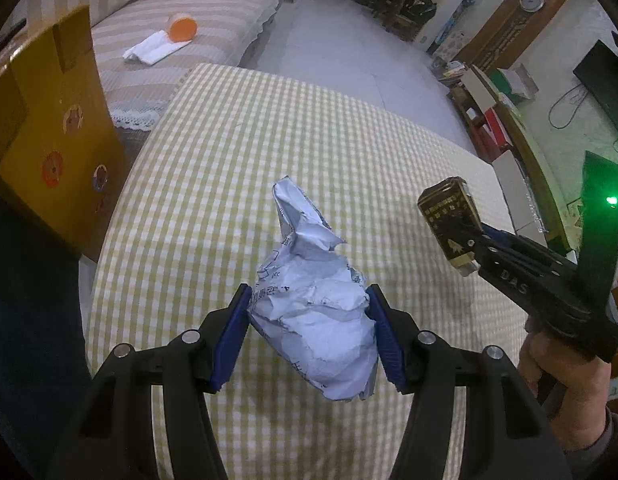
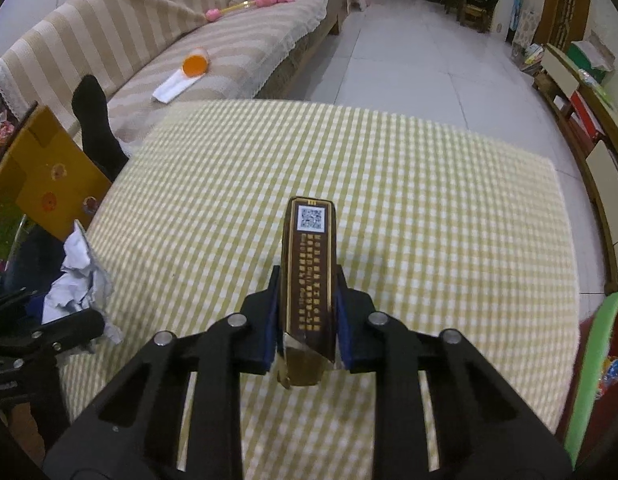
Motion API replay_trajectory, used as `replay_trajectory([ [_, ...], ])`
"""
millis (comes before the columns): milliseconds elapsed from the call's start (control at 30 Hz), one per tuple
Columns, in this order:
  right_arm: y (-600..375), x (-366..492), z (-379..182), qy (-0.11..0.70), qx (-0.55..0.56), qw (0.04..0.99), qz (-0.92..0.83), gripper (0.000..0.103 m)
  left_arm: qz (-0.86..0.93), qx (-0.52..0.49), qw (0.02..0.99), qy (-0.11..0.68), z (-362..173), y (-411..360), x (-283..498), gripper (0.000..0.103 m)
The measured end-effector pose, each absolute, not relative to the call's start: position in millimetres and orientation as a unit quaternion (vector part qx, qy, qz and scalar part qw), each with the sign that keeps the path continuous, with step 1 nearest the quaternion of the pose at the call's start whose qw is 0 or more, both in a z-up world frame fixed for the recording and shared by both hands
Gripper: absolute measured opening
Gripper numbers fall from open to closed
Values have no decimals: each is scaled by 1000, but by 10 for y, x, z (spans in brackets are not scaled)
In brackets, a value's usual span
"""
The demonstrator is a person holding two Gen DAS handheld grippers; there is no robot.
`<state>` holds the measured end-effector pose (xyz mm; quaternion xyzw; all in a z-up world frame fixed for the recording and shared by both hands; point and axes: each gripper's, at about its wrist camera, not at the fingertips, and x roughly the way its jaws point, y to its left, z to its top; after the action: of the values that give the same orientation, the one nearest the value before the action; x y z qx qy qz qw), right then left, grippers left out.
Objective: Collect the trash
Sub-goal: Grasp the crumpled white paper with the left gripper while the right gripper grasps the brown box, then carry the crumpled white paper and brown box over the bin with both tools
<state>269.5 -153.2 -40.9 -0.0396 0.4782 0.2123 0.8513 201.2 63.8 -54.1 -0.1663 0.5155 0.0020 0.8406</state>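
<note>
- My left gripper [image 1: 309,332] is clamped on the paper wad [image 1: 315,312]; its blue pads press the wad's two sides and it juts forward past the tips, above the checked table [image 1: 269,140].
- My right gripper [image 2: 307,320] is pinched on the brown pack [image 2: 309,280], pads on its two broad faces.
- The pack's long axis runs straight ahead along the fingers, QR end farthest from me (in the left view the pack seems to ride clear of the cloth, though I can't be sure).
- Both pieces of trash are in hand, so what counts now is where the bin lies, and I can't name one for certain.
- The yellow box [image 1: 49,128] stands ahead and to the left of both grippers, at the table's left edge; whether it is the bin, I can't tell.
- If it is, the left gripper is nearer, with the wad already on that side; the right one would have to cross over.
</note>
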Motion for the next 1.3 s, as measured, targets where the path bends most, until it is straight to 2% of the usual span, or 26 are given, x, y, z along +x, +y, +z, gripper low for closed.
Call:
replay_trajectory([
  [600, -2626, 2170, 281, 419, 24, 894, 155, 24, -54, -113, 867, 483, 68, -229, 1935, 55],
  [1300, -4295, 2018, 386, 390, 103, 915, 25, 24, -201, -43, 861, 465, 480, -2096, 2374, 55],
])
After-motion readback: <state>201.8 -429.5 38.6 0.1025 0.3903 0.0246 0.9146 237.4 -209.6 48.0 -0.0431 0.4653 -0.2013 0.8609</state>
